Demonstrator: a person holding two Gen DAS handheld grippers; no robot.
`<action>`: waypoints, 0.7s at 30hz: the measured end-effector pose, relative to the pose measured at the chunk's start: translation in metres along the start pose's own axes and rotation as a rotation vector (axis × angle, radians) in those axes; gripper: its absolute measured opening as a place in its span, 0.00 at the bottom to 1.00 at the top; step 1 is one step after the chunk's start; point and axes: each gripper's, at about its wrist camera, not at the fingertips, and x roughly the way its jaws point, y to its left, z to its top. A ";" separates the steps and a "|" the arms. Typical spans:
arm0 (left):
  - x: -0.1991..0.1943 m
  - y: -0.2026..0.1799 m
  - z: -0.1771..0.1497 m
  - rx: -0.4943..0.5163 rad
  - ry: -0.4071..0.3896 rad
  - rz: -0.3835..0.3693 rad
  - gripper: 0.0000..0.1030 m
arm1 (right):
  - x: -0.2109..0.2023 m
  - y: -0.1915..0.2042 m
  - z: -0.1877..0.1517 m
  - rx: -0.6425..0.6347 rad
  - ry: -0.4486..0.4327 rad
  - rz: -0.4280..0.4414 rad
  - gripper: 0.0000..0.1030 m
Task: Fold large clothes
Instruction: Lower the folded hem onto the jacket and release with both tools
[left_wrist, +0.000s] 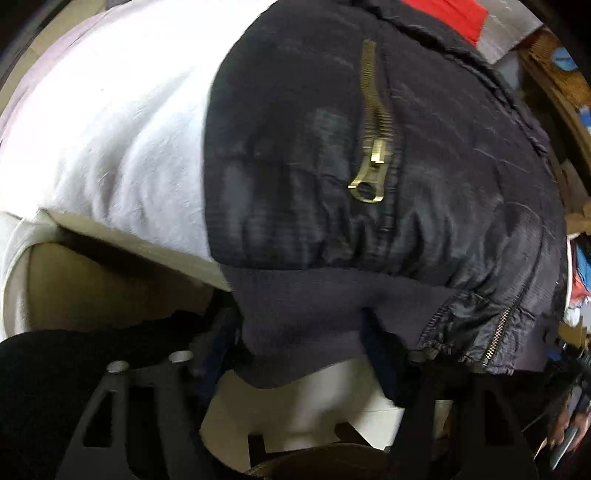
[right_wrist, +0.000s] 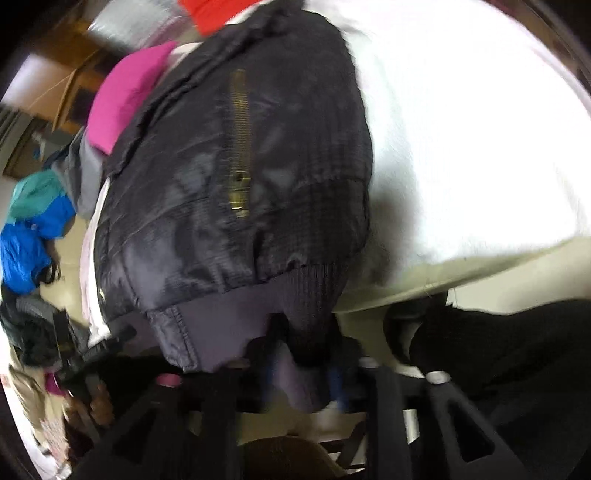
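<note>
We've got the puffy black jacket (left_wrist: 369, 166) by its ribbed hem (left_wrist: 306, 317), both the left gripper (left_wrist: 303, 354) and the right gripper (right_wrist: 303, 362) pinching it, brass zipper (left_wrist: 375, 147) showing, over the white-covered table (left_wrist: 110, 129).

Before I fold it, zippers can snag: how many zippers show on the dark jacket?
2. A brass zipper runs down the middle of the dark jacket; a second zipper lies along the edge near the ribbed hem. Folds may hide others.

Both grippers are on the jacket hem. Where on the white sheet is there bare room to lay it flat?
The white sheet lies bare beside the black jacket, out to its near edge. The jacket's other side is crowded: pink cloth, blue garment, red cloth.
</note>
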 end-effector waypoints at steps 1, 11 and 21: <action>-0.001 -0.001 0.000 0.003 -0.001 -0.013 0.35 | 0.000 -0.006 0.001 0.028 -0.024 0.007 0.79; -0.003 0.001 0.003 0.002 0.004 -0.070 0.55 | 0.005 0.021 -0.011 -0.085 -0.015 -0.026 0.17; -0.006 0.005 0.009 -0.020 0.011 -0.097 0.64 | 0.015 0.039 -0.003 -0.162 0.011 0.049 0.54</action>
